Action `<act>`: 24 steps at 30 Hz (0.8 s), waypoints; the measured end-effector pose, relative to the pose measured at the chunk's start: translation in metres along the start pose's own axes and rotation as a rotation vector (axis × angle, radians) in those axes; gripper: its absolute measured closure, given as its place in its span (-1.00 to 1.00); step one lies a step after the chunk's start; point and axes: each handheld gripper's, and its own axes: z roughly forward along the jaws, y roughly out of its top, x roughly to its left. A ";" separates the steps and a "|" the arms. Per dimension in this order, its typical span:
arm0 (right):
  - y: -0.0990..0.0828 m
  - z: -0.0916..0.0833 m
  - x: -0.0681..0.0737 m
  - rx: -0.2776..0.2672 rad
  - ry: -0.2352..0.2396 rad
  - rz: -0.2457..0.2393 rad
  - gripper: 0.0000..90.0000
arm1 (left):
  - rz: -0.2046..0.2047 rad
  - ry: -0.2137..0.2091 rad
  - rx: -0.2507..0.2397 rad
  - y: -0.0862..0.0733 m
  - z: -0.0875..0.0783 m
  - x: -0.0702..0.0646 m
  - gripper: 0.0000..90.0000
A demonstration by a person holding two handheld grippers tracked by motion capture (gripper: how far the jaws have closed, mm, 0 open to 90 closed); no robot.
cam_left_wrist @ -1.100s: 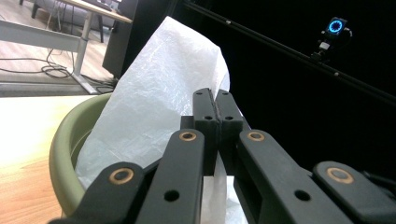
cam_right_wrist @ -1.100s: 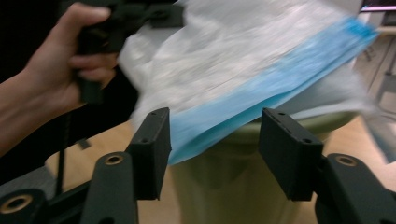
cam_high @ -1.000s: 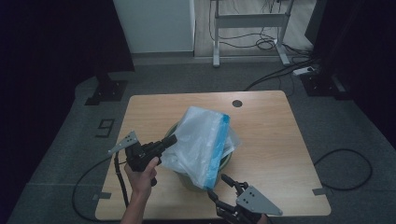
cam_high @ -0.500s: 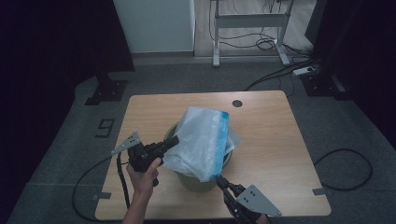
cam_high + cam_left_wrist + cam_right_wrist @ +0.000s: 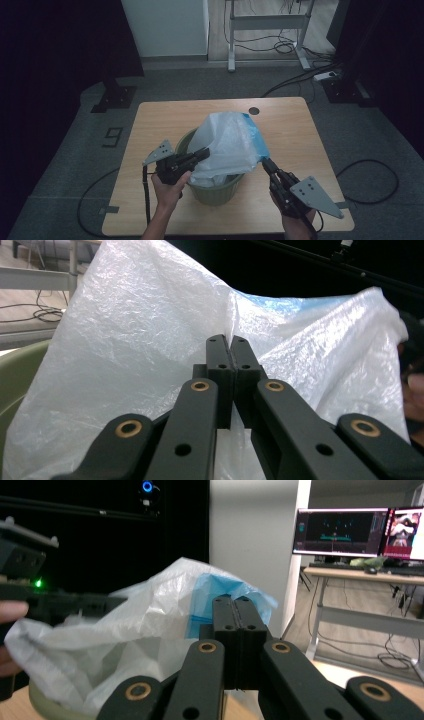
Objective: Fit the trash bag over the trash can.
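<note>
On the left of the high view, a hand holds the left gripper (image 5: 202, 154) low over the near part of the wooden table (image 5: 285, 125), its jaws pointing right and pressed together on the left edge of a white plastic bag (image 5: 225, 145). The left gripper view (image 5: 231, 342) shows this up close: the two black jaws meet with no gap, and a fold of the crinkled thin film is pinched right at their tips, the sheet spreading wide to either side. The bag stands up out of a green bin (image 5: 212, 190) that sits on the table near its front edge, between the two hands; the film bulges above the rim and carries a blue patch at its upper right corner. Further right, the right gripper (image 5: 264, 162) reaches up and left toward the bag's lower right corner, just under the blue patch, with its grey plate trailing toward the table's near right corner. Its jaws have just been closing and now stand together. In the right gripper view (image 5: 235, 600) the tips sit at the blue part of the bag, seemingly nipping the film, though the pinch itself is hidden behind them.
</note>
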 end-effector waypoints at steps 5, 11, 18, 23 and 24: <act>0.005 0.004 0.004 -0.019 0.053 0.003 0.97 | 0.013 0.012 0.015 -0.001 -0.010 -0.002 0.92; 0.002 0.012 0.022 -0.020 0.150 -0.034 0.97 | 0.072 0.080 0.037 0.012 -0.021 -0.004 0.32; 0.001 0.017 0.028 -0.001 0.187 -0.058 0.97 | 0.130 0.151 0.039 0.038 -0.020 -0.004 0.05; 0.000 0.018 0.030 0.012 0.205 -0.073 0.98 | 0.136 0.147 0.090 0.051 -0.010 0.002 0.01; 0.000 0.019 0.031 0.013 0.210 -0.076 0.97 | 0.127 0.152 0.108 0.053 -0.006 0.005 0.00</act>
